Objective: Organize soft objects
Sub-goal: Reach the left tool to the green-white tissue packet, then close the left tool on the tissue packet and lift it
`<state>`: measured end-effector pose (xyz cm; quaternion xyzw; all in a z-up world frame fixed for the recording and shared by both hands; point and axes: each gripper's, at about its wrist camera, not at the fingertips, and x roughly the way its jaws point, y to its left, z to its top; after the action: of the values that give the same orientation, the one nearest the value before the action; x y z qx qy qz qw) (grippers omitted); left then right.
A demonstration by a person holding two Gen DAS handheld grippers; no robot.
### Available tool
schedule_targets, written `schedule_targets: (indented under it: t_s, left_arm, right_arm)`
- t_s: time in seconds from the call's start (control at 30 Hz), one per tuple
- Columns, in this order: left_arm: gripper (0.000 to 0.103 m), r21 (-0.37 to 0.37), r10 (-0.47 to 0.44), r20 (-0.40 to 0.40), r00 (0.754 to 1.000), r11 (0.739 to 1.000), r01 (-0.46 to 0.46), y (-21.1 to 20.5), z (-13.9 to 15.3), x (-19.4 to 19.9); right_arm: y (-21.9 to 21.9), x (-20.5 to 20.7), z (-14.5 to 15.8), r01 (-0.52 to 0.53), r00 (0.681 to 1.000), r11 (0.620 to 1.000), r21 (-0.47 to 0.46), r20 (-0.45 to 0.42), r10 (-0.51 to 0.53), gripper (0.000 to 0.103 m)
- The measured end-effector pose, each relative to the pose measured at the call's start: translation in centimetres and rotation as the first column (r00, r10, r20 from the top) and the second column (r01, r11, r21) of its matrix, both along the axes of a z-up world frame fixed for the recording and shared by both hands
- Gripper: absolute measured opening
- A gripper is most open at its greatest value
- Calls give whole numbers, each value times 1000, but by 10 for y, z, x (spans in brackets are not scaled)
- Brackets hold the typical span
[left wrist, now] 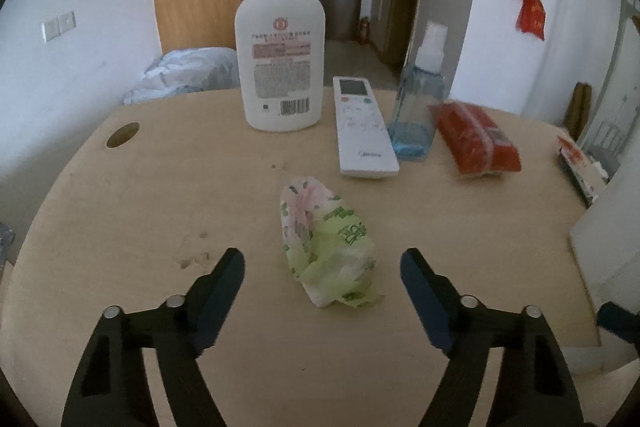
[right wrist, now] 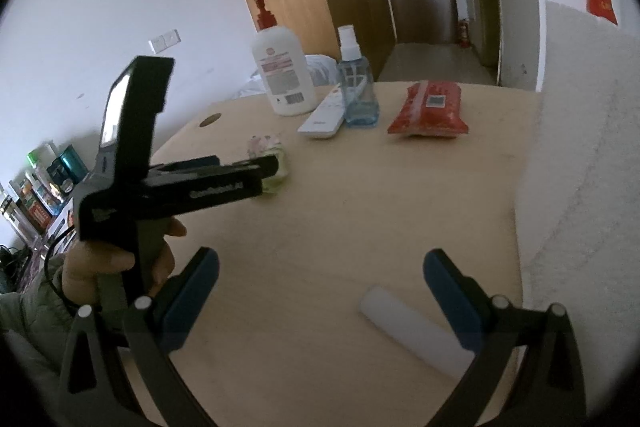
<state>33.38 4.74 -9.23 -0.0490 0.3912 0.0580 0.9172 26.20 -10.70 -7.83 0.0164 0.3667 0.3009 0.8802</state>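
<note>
A crumpled green and pink tissue pack (left wrist: 326,245) lies on the wooden table (left wrist: 180,195), just ahead of and between the fingers of my open left gripper (left wrist: 322,267). A red tissue pack (left wrist: 476,139) lies at the far right; it also shows in the right wrist view (right wrist: 430,111). In the right wrist view the left gripper (right wrist: 272,167) reaches toward the green pack (right wrist: 276,163), which it partly hides. My right gripper (right wrist: 320,275) is open and empty above the table's near part, with a white roll (right wrist: 416,331) lying by its right finger.
A white pump bottle (left wrist: 282,67), a white remote (left wrist: 362,127) and a blue spray bottle (left wrist: 418,103) stand at the table's back. A round cable hole (left wrist: 123,135) is at the left. A white textured surface (right wrist: 584,187) borders the table's right edge.
</note>
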Motion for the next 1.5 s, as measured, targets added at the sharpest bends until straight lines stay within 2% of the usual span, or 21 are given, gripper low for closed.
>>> schedule_targets:
  t_s: [0.07,0.27,0.33,0.4,0.43,0.5,0.57,0.8,1.03,1.27,1.5]
  left_arm:
    - [73,18,9,-11,1000,1000,-8,0,-2,1]
    - [53,17,-3,-49,999,1000,4,-1,-10,5]
    - [43,6,-9,-63,998,1000,9,-1,-13,7]
    - [36,3,-9,-71,997,1000,9,0,-15,7]
    - [27,0,-8,-70,997,1000,8,1,-15,7]
    - [25,-13,-13,-79,997,1000,12,3,-17,9]
    - [18,-23,-17,-75,997,1000,15,5,-17,9]
    - [14,-40,-31,-37,999,999,29,10,-12,6]
    - [14,-28,-45,61,997,999,47,10,10,-11]
    - [14,-50,-74,93,993,996,79,8,19,-22]
    - [14,-38,-115,132,984,992,121,-3,27,-33]
  right_arm:
    - [-1,0,0,0,1000,1000,4,2,0,103]
    - [-2,2,0,6,1000,1000,5,-5,-6,103]
    - [-2,2,0,6,1000,1000,6,-5,-6,103]
    - [-1,3,-1,8,1000,1000,3,-7,-7,103]
    - [-2,3,-1,8,1000,1000,1,-9,-8,103]
    - [-2,5,-2,8,1000,1000,-3,-23,-8,103]
    - [-2,7,-4,14,999,1000,-12,-33,-14,103]
    - [-1,10,-11,13,998,999,-41,-57,-16,103]
    - [-3,6,-10,33,998,997,-76,-42,-36,103]
    - [-7,1,-16,56,997,992,-113,-50,-62,103]
    - [-9,-1,-23,71,995,986,-153,-53,-79,103]
